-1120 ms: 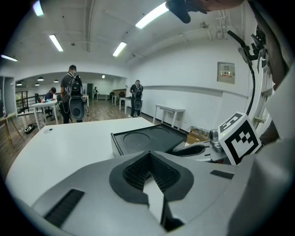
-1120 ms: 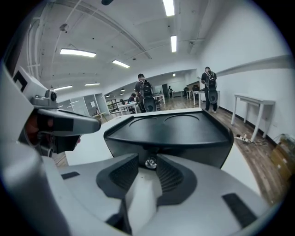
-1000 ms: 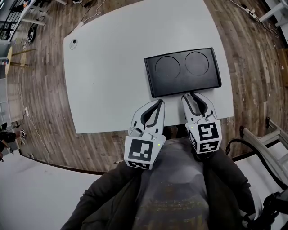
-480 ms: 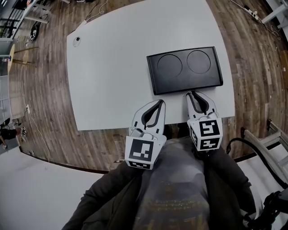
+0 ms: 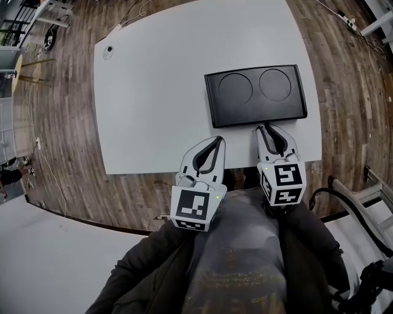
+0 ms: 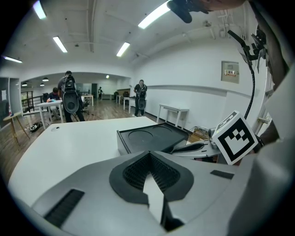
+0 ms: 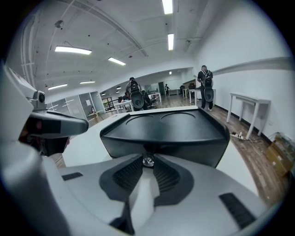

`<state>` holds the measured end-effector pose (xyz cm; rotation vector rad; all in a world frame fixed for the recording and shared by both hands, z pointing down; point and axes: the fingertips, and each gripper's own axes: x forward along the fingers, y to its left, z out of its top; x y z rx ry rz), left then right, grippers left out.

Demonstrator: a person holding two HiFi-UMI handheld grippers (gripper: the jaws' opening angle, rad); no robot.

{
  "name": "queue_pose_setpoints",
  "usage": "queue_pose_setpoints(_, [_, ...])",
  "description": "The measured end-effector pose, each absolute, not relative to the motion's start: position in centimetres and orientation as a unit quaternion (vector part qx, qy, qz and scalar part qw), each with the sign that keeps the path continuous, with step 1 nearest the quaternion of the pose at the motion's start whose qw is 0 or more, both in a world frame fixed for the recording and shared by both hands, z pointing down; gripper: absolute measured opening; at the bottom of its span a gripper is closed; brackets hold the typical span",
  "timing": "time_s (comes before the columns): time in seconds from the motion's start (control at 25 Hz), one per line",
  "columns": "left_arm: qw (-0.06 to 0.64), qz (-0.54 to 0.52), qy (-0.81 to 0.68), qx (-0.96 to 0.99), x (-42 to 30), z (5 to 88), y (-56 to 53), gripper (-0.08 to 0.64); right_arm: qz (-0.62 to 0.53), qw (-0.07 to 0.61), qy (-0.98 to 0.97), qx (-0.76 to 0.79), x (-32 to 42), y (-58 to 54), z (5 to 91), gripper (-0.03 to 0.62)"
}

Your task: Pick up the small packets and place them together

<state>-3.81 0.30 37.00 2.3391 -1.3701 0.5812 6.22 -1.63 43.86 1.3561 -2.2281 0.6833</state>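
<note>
1. My right gripper (image 5: 268,127) has just been closing. Its jaws now stand nearly together at the near edge of the black tray (image 5: 255,113), pinching a small shiny piece (image 7: 148,161).
2. My left gripper (image 5: 217,140) is closed and empty.
3. No small packets show on the table (image 5: 159,92). I cannot tell whether that piece is one.

White rectangular table (image 5: 159,80) stood on a brown wooden plank floor (image 5: 61,116). A black rectangular plastic tray (image 5: 255,115) with two shallow round recesses lay flat on it near the near-right edge, and a small round pale object (image 5: 108,49), too small to identify, sat close to the far-left corner. Beyond the table, standing people (image 6: 139,97), a white side table (image 6: 174,110) against the wall and long ceiling strip lights (image 6: 154,14) showed in an open hall.
</note>
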Motion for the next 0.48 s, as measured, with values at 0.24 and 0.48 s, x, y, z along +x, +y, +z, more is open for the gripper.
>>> queue_pose_setpoints(0.24, [0.187,0.208,-0.481,0.831,-3.92,37.17,0.29,0.002,0.260,0.222,-0.792,0.505,6.41,-1.98,43.97,0.063])
queue_pose_setpoints(0.48, [0.184,0.204,-0.478,0.834,-3.58,37.18,-0.15,0.002,0.258,0.221,-0.794,0.503,6.88,-1.97,44.32,0.056])
